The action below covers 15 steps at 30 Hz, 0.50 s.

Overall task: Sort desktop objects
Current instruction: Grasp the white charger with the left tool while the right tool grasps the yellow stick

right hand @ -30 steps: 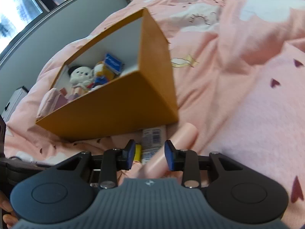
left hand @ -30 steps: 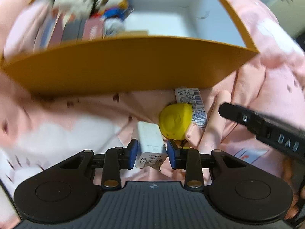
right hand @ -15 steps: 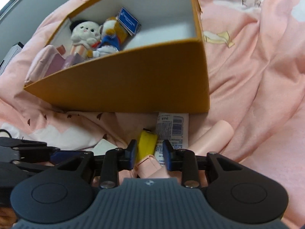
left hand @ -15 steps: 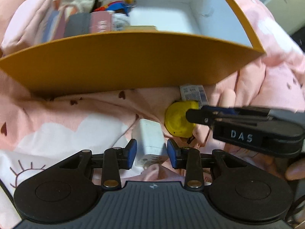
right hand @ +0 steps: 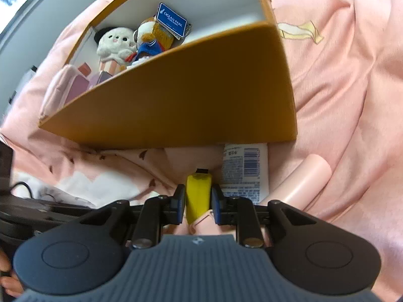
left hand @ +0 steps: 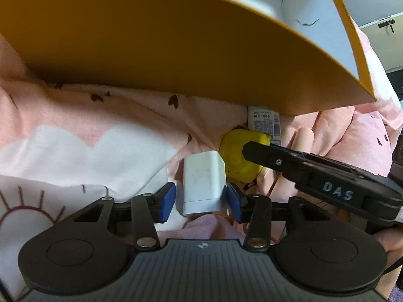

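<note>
A white charger block (left hand: 202, 186) lies on the pink bedspread between the blue pads of my left gripper (left hand: 200, 201). Its jaws are opening and stand a little off the block's sides. Just right of it lies a yellow tape measure (left hand: 234, 156). In the right wrist view the yellow tape measure (right hand: 198, 191) sits edge-on between the pads of my right gripper (right hand: 198, 201), whose jaws are closing and look flush against both its sides. One right finger (left hand: 277, 162) crosses the tape measure in the left wrist view.
An orange box (right hand: 189, 100) stands right behind the objects, holding plush toys (right hand: 113, 42), a blue tag (right hand: 172, 20) and small cartons. A white barcoded tube (right hand: 244, 171) and a pink tube (right hand: 309, 181) lie beside the tape measure. Rumpled bedspread (right hand: 352, 88) surrounds everything.
Both grippers have come down closer to the bedspread. The left jaws have widened around the charger. The right gripper has shifted from the pink tube onto the tape measure and narrowed.
</note>
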Motion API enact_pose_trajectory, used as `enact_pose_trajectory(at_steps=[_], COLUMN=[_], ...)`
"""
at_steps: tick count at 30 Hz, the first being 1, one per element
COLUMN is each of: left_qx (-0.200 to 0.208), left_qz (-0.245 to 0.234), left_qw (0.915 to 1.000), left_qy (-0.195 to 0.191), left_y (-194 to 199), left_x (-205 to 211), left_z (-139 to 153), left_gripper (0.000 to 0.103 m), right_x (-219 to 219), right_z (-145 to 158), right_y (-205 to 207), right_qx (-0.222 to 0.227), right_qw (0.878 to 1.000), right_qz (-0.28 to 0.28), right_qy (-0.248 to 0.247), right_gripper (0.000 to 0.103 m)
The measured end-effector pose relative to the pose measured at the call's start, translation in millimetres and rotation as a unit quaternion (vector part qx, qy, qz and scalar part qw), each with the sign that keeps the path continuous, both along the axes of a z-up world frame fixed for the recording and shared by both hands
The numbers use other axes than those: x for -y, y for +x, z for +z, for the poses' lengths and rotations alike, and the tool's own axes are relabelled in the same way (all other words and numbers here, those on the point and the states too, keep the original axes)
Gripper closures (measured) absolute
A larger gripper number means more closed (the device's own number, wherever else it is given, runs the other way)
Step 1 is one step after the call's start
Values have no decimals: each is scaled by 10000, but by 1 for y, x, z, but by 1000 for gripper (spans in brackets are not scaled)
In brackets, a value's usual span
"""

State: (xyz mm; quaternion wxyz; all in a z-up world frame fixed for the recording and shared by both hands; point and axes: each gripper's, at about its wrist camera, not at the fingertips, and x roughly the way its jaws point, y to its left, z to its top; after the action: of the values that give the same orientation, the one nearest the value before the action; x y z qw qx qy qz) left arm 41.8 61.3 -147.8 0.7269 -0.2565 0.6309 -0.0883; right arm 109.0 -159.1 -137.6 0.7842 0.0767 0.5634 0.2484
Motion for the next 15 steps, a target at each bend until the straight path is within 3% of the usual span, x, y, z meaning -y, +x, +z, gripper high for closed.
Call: enact_pose_trajectory(at_steps=[5, 9, 10, 12, 15], left_qx=[-61, 80, 129, 249, 598], left_qz=[-28, -36, -45, -103, -270], left_qw=[10000, 9999, 9998, 9989, 9920], left_qy=[-13, 86, 145, 381, 1078], left_y=[-1, -5, -6, -8, -10], left_x=[3, 6, 8, 14, 28], left_z=[-6, 2, 5, 11, 26], left_gripper=[50, 66, 66, 66, 66], right_x=[-11, -8, -6, -1, 1], right_z=[-3, -3, -2, 1, 10], right_y=[-1, -3, -4, -7, -13], right_qx=[75, 153, 148, 192, 389], right_qw=[9997, 9997, 9998, 9998, 9990], right_qz=[99, 38, -9, -83, -21], right_qy=[-214, -190, -127, -13, 197], right_gripper=[76, 80, 81, 81, 82])
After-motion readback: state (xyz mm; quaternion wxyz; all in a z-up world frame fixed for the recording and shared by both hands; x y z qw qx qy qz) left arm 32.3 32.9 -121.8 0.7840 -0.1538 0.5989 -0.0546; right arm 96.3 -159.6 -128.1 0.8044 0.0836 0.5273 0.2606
